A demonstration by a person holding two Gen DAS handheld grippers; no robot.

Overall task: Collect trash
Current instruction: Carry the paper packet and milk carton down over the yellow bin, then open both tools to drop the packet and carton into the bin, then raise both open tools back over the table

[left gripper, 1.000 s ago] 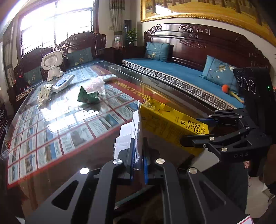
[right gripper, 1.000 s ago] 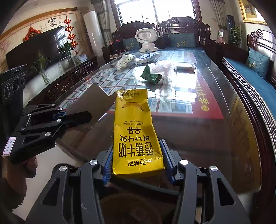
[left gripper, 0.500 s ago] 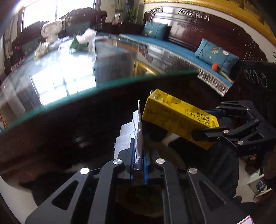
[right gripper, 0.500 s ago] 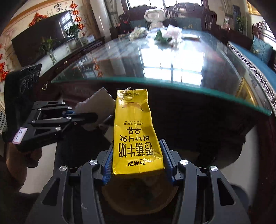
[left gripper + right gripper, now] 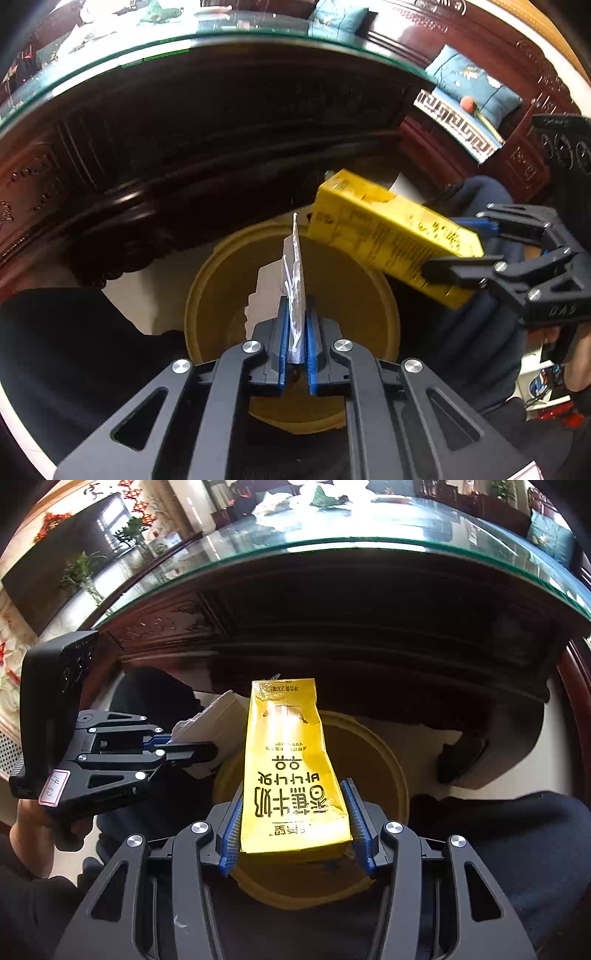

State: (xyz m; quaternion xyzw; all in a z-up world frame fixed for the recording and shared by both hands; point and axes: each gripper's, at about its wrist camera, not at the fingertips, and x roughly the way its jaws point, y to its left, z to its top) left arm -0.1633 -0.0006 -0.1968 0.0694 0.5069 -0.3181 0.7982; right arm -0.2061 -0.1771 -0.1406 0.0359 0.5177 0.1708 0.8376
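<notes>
Black grippers (image 5: 295,332) (image 5: 291,827); blue ribbed pads (image 5: 231,834); silver screws (image 5: 252,346); dark trousers (image 5: 517,834)

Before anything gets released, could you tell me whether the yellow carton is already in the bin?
Not yet: the yellow carton is clamped in the right gripper, above the bin.

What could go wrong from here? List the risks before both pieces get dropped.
1. The yellow carton in the right gripper reaches out past the bin's far rim; released like this it may tip over the edge onto the floor.
2. The white wrapper pinched in the left gripper is thin and light, so it could cling to the pads or drift aside.
3. Carton and wrapper sit close together over the bin; they could knock each other.
</notes>
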